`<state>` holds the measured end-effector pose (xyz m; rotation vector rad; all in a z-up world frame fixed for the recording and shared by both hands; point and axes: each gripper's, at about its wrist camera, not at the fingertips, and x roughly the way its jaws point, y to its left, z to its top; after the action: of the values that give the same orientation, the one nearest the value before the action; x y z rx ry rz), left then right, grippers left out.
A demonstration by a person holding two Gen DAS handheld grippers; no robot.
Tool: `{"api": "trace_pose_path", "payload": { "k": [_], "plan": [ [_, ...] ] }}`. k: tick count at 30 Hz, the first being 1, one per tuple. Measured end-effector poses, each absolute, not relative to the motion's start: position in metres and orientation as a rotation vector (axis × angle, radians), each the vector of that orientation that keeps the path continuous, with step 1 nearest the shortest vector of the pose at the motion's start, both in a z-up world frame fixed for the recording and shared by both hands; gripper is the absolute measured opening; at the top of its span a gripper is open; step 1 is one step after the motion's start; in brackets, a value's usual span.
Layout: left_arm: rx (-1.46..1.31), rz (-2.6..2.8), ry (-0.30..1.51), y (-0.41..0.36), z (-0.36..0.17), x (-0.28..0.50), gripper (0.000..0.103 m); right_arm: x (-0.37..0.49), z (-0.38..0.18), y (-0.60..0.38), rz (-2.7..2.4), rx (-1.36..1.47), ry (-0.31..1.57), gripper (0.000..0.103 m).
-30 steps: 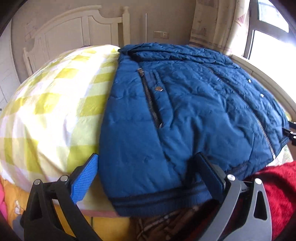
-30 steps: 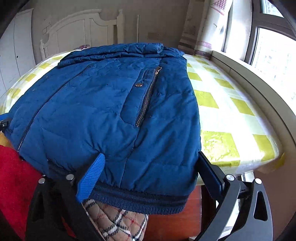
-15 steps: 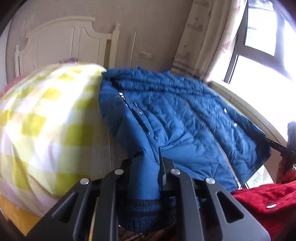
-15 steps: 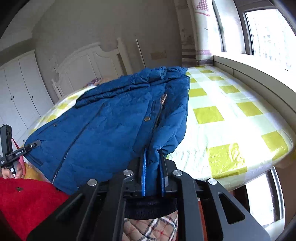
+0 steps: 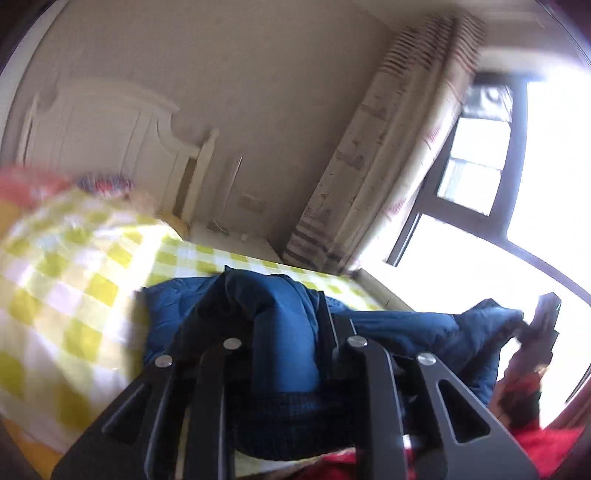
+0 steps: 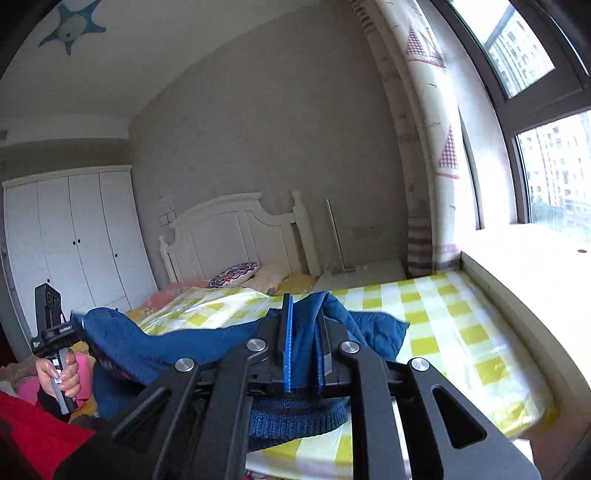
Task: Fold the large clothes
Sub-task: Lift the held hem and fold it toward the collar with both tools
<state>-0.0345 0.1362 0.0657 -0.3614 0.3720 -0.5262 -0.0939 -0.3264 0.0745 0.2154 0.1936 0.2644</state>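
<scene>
Left wrist view: the left hand-held gripper [image 5: 286,332] is seen clamped on a bunched fold of the blue quilted jacket [image 5: 284,343], with the ribbed dark hem band [image 5: 291,417] hanging below the closed fingers. The rest of the jacket is draped to the right, where its far end is gathered at the other device [image 5: 543,325], seen only as a dark blur. The jacket is held above a bed covered by one yellow-and-white checked sheet [image 5: 70,288]. One white headboard [image 5: 110,140] is seen behind, one patterned curtain [image 5: 388,155] beside one dark-framed window [image 5: 476,158]. Red fabric [image 5: 535,443] is seen at the lower right. The frame is blurred and no writing can be read.

Right wrist view: the right hand-held gripper [image 6: 304,332] is closed on another fold of the jacket [image 6: 177,350], pinched between two blue-edged pads [image 6: 287,347], with the knitted hem band [image 6: 295,417] below. The jacket is stretched leftward to the left hand-held gripper [image 6: 75,319], whose black camera body is gripped by one bare hand [image 6: 59,373]; small white lettering is printed on that body but is too small to be read. The checked sheet [image 6: 443,325] is seen under the jacket, two pillows [image 6: 236,275] by the headboard [image 6: 229,232], one white wardrobe [image 6: 74,236] with three doors visible, one curtain [image 6: 432,129] printed with red checked triangles, and one blue star-shaped ceiling lamp [image 6: 74,29].
</scene>
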Motion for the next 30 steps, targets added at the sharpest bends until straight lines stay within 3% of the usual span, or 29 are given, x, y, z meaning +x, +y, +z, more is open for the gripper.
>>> {"api": "trace_pose_path", "payload": {
  "k": [6, 8, 11, 13, 14, 15, 17, 18, 19, 26, 30],
  "plan": [
    [-0.474, -0.425, 0.691, 0.104, 0.04, 0.151, 0.038, 0.111, 0.061, -0.339, 0.164, 0.229, 0.45, 0.015],
    [-0.494, -0.368, 0.823, 0.1, 0.018, 0.199, 0.05, 0.185, 0.029, -0.349, 0.142, 0.299, 0.621, 0.018],
    [-0.521, -0.283, 0.939, 0.113, -0.024, 0.245, 0.063, 0.239, -0.018, -0.372, 0.082, 0.44, 0.754, 0.022],
    [-0.529, -0.265, 0.936, 0.131, -0.034, 0.256, 0.068, 0.25, -0.043, -0.39, 0.072, 0.536, 0.795, 0.025],
    [-0.529, -0.257, 0.92, 0.14, -0.033, 0.261, 0.076, 0.248, -0.05, -0.395, 0.065, 0.552, 0.801, 0.026],
    [-0.511, -0.222, 0.89, 0.151, -0.026, 0.264, 0.081, 0.245, -0.056, -0.4, 0.053, 0.555, 0.805, 0.031],
    [-0.457, -0.131, 0.813, 0.168, -0.01, 0.267, 0.094, 0.245, -0.065, -0.412, 0.024, 0.535, 0.814, 0.05],
    [-0.424, -0.092, 0.775, 0.176, -0.001, 0.266, 0.095, 0.242, -0.067, -0.417, 0.014, 0.526, 0.813, 0.076],
    [-0.406, -0.091, 0.759, 0.179, 0.006, 0.266, 0.095, 0.241, -0.067, -0.419, -0.006, 0.513, 0.809, 0.096],
    [-0.173, -0.296, 0.816, 0.133, 0.003, 0.258, 0.096, 0.253, -0.042, -0.388, 0.124, 0.322, 0.795, 0.097],
    [-0.237, -0.349, 0.91, 0.129, -0.026, 0.286, 0.096, 0.285, -0.045, -0.367, 0.158, 0.202, 0.857, 0.097]
  ]
}}
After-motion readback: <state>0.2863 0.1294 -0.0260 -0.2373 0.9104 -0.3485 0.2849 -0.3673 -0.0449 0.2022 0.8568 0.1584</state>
